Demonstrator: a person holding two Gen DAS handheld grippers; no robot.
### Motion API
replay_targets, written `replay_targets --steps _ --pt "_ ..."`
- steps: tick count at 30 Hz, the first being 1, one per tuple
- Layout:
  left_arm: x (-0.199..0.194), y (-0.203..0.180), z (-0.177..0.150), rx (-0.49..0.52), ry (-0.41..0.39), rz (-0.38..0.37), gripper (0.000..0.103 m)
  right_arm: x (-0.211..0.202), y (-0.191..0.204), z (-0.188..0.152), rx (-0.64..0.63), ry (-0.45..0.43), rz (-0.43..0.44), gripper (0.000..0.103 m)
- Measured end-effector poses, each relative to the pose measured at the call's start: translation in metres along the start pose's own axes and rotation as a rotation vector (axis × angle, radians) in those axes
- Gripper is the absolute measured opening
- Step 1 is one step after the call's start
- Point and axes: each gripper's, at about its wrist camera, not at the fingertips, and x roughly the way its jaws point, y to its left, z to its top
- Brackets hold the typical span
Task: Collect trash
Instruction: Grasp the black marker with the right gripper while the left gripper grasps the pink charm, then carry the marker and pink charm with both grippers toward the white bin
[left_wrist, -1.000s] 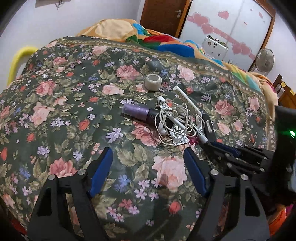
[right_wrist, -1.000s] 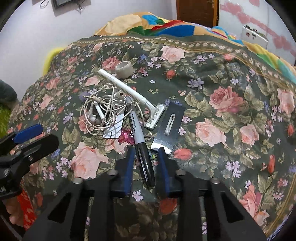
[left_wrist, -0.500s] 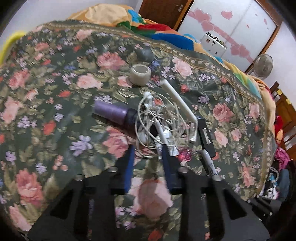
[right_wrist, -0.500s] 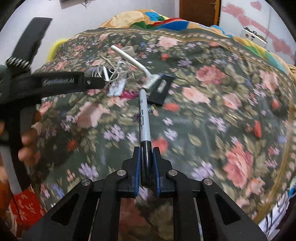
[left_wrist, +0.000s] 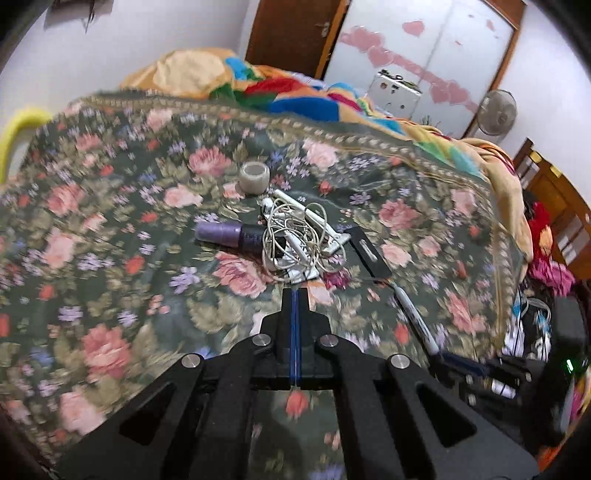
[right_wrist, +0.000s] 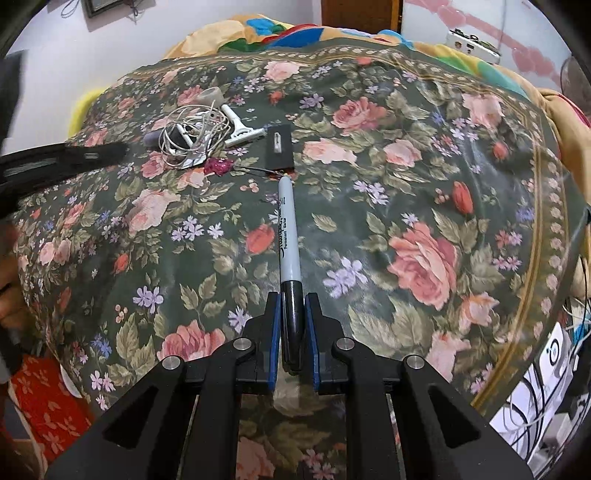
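My right gripper (right_wrist: 291, 306) is shut on the black cap of a grey marker (right_wrist: 287, 229), held above the floral bedspread; the marker also shows in the left wrist view (left_wrist: 415, 317). My left gripper (left_wrist: 294, 295) is shut with nothing between its pads, just short of a pile on the bed. The pile holds tangled white earphone cable (left_wrist: 295, 236), a purple bottle (left_wrist: 229, 232), a white razor (right_wrist: 240, 127), a black flat case (right_wrist: 279, 146), a pink wrapper (right_wrist: 218, 165) and a tape roll (left_wrist: 254, 178).
The floral bedspread (right_wrist: 406, 206) covers the bed. A heap of colourful blankets (left_wrist: 280, 92) lies at the far side. A fan (left_wrist: 496, 110) and a wardrobe stand behind. Cables and clutter (right_wrist: 554, 350) lie off the bed's right edge.
My right gripper lifted the marker off the bed and drew back from the pile. My left gripper closed from wide open to fully shut and hovers near the pile.
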Motion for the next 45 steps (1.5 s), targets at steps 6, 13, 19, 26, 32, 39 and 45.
replay_targets --steps 6,13,19,26,32,39,45 --pt "-0.028 -0.006 -0.014 0.066 0.039 0.033 0.010 -0.010 -0.005 -0.008 0.018 -0.001 -0.021 0.012" --pt "0.005 -0.026 -0.016 0.100 0.088 0.015 0.044 -0.012 -0.019 -0.014 0.061 -0.003 -0.083 0.012" --pt "0.071 -0.040 -0.001 0.061 0.155 -0.053 0.044 -0.008 -0.023 -0.011 0.046 -0.014 -0.083 0.015" --pt "0.108 -0.047 0.012 0.069 0.146 -0.024 0.044 -0.002 -0.023 -0.005 0.029 -0.057 -0.060 0.021" --pt "0.114 -0.052 0.015 0.133 0.101 0.056 0.024 0.002 -0.016 -0.005 0.003 -0.109 -0.093 0.022" --pt "0.103 -0.047 0.006 0.102 0.123 0.029 0.021 0.005 -0.013 -0.005 0.031 -0.122 -0.111 0.011" --pt "0.060 -0.050 -0.006 0.094 0.121 -0.002 0.000 -0.009 -0.015 -0.005 0.096 -0.094 -0.040 0.011"
